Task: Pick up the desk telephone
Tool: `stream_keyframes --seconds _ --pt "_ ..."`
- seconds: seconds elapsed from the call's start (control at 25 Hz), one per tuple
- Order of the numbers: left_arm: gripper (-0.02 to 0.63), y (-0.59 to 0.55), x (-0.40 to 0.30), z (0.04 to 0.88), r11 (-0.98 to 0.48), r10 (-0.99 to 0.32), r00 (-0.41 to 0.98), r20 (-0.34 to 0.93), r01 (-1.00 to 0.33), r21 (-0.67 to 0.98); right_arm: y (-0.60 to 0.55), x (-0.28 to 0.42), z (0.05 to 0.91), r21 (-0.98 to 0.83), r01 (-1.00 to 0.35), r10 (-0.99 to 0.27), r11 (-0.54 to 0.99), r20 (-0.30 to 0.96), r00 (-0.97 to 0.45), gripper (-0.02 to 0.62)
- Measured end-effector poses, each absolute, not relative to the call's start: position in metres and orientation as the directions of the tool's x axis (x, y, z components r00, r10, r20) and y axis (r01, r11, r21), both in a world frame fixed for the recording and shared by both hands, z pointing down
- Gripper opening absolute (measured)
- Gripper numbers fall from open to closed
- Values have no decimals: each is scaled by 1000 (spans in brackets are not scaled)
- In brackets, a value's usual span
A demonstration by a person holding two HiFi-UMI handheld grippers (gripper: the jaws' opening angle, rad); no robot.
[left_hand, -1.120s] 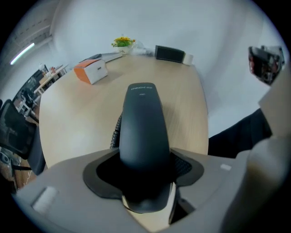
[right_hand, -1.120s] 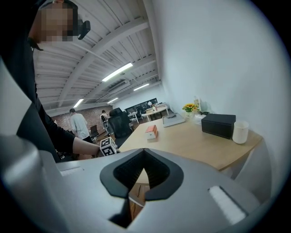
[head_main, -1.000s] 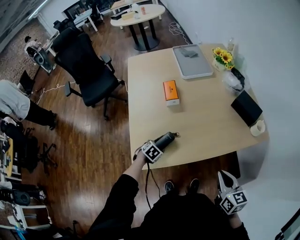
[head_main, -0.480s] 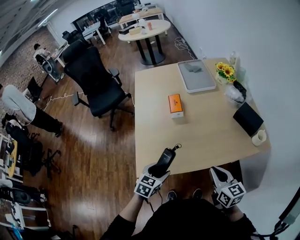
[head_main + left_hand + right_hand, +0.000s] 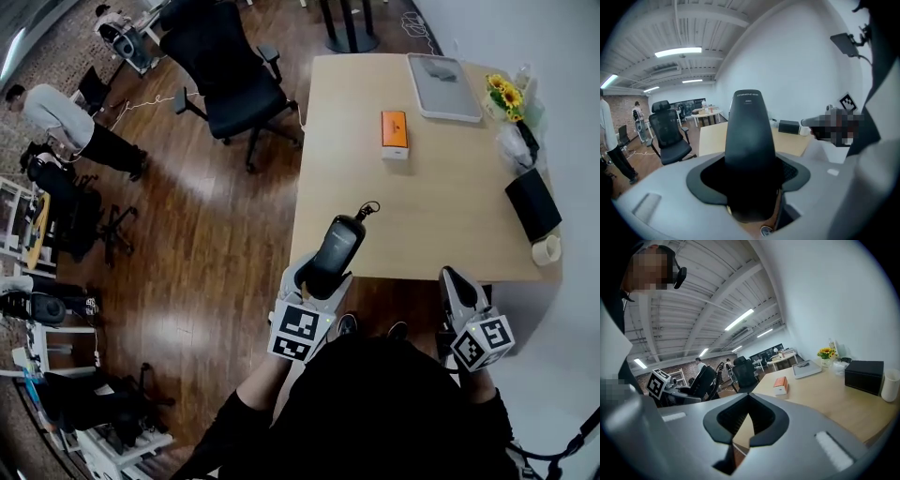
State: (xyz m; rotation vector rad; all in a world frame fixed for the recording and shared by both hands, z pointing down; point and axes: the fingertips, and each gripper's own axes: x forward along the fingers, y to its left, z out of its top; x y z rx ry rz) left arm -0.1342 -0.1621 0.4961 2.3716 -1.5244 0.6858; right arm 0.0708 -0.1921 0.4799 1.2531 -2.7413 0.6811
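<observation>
The telephone's black handset (image 5: 339,246) is held in the air over the near edge of the wooden table (image 5: 450,187). My left gripper (image 5: 319,281) is shut on its lower end. In the left gripper view the handset (image 5: 749,140) stands up between the jaws and fills the gap, its narrow end pointing away. A small cord loop (image 5: 367,210) shows at its far tip. My right gripper (image 5: 456,281) hovers in front of the table's near edge, to the right, shut and holding nothing. In the right gripper view its pads (image 5: 747,401) meet at the tips.
On the table lie an orange box (image 5: 395,133), a grey tray (image 5: 443,73), sunflowers (image 5: 504,91), a black box (image 5: 532,203) and a white cup (image 5: 546,249). A black office chair (image 5: 225,66) stands left of the table. A person (image 5: 66,122) is at the far left.
My left gripper has lifted the handset from the table's near edge and tilted it upward. The right gripper has risen a little, and the head view has shifted.
</observation>
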Motion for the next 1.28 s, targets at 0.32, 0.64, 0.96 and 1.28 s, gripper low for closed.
stream_keyframes --seconds 0.32,0.64,0.96,1.28 --pt "264 -156 -151 488 -374 -826 289 483 -923 -88 -183 79 482 -370 -752 -724 546 244 -645 2" --pt "265 -159 -155 479 -368 -842 280 461 -923 -112 -179 84 476 -355 -768 -745 533 233 -625 0" --pt "265 -162 -157 477 -367 -845 279 457 -923 -114 -180 85 471 -343 -771 -752 537 221 -621 0" --pt "264 -163 -159 473 -367 -847 275 455 -922 -126 -182 85 467 -343 -770 -754 538 212 -621 0"
